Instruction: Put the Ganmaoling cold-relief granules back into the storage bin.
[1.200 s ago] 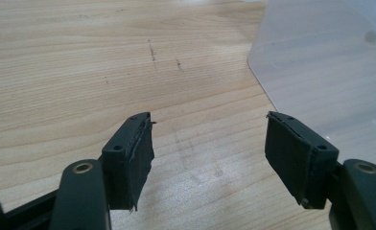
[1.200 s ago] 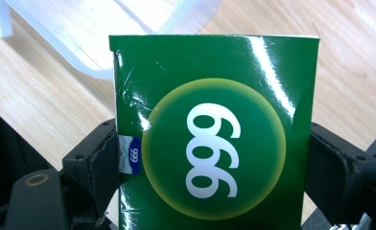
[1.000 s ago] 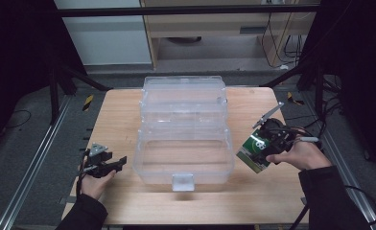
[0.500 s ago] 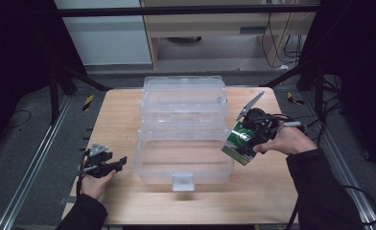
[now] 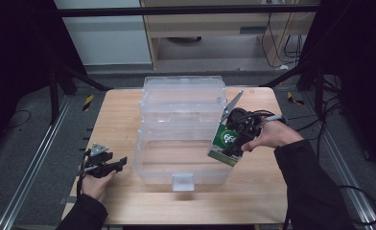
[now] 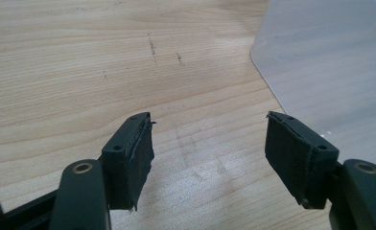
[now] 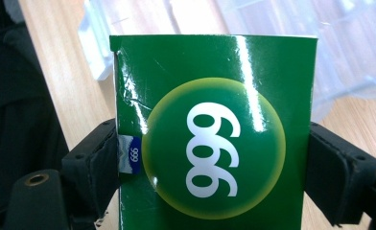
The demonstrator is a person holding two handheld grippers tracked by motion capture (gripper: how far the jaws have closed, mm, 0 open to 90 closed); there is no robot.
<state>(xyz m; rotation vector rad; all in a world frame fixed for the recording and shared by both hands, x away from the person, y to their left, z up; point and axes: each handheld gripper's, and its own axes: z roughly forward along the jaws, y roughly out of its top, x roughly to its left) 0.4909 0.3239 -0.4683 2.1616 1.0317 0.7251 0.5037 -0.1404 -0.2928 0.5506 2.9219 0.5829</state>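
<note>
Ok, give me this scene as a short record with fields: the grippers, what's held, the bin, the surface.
left gripper: open, nothing between its jaws, low over the table
right gripper: shut on green box
green box: tilted, at the right side of the clear bin
clear bin: transparent plastic, mid-table
table: light wood

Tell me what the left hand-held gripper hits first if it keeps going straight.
Probably the clear bin: the open left hand-held gripper points across bare table toward its near corner, though the line may just graze past it.
</note>
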